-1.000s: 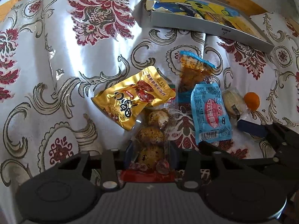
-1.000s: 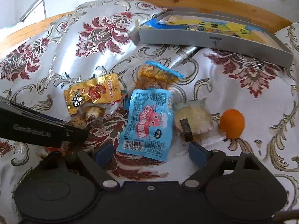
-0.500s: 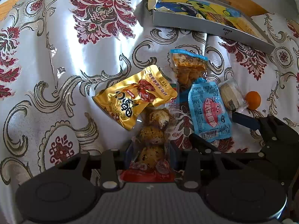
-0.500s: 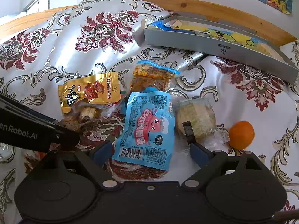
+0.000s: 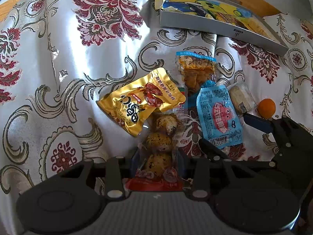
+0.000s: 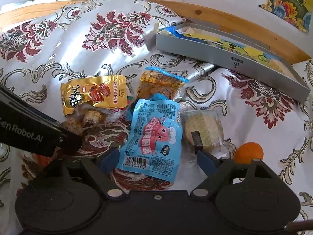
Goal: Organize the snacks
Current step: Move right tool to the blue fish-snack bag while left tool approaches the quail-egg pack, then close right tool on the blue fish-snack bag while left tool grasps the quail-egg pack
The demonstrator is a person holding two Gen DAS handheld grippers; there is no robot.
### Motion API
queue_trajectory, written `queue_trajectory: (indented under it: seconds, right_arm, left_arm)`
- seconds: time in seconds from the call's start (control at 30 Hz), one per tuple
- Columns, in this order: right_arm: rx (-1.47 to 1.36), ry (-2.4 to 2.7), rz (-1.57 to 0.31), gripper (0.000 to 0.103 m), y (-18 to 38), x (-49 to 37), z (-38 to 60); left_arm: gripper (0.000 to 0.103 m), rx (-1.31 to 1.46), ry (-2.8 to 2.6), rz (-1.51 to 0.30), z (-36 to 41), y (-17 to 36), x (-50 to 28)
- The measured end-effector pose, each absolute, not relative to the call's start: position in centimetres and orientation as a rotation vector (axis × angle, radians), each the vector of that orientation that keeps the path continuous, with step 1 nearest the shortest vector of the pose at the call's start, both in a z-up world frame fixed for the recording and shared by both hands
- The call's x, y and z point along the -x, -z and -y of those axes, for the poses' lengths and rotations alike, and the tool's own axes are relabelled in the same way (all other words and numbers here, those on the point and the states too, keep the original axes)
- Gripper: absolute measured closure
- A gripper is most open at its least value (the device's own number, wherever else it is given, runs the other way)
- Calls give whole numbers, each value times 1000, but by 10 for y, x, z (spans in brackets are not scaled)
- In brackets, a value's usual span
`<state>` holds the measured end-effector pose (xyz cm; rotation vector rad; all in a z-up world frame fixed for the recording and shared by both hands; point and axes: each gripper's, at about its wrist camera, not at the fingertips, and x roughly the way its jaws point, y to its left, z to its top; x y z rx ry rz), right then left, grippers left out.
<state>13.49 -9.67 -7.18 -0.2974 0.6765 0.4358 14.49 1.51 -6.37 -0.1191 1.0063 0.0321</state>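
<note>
Clear egg pack (image 5: 159, 146) clamped between left gripper's (image 5: 158, 161) jaws.

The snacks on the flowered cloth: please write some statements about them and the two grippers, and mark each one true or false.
1. The left gripper is closed on the clear pack of speckled eggs. True.
2. The right gripper is closed on the orange fruit. False: its jaws are open on both sides of the blue packet.
3. The gold packet lies inside the grey box. False: it lies on the cloth.
4. The orange fruit lies on the cloth, outside the box. True.
</note>
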Motion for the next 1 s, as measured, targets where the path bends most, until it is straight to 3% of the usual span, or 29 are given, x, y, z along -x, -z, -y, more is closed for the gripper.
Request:
queue_trajectory:
  seconds: [0.27,0.6,1.0]
  right_arm:
    - [317,-475,-672,36,72,-131,93]
    - [321,-484,-675,41,72,-130,93]
    - [334,-516,-667,54,72,-126,91]
  left_arm:
    - [60,119,-31,-1006,-15,64,-145]
    - [60,121,-31,-1006,-16,64,-144]
    - [60,130,-35,-1008,-15,64,-143]
